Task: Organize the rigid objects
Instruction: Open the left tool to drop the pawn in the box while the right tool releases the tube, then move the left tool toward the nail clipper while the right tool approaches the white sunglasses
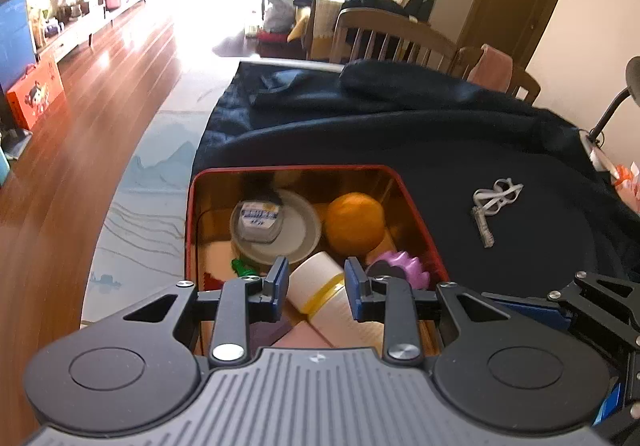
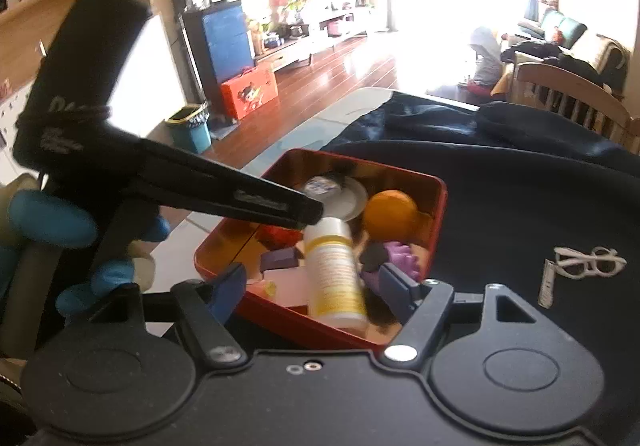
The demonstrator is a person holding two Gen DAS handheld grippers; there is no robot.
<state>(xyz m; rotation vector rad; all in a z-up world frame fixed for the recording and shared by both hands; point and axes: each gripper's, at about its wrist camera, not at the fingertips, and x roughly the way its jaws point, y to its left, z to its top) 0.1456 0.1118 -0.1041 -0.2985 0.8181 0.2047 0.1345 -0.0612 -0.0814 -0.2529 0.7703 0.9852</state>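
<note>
Your left gripper [image 1: 316,282] straddles the white bottle [image 1: 320,286] inside the red tin [image 1: 190,205], fingers spread; your right gripper [image 2: 312,282] gapes beside the tin.

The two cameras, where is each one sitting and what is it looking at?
Left wrist: sits on the left gripper, looking down into the red tin; its open blue-padded fingers flank the white bottle.
Right wrist: sits on the right gripper, low beside the tin; open fingers, left gripper and gloved hand show.
Shared: tin, bottle, orange, white cable.
</note>
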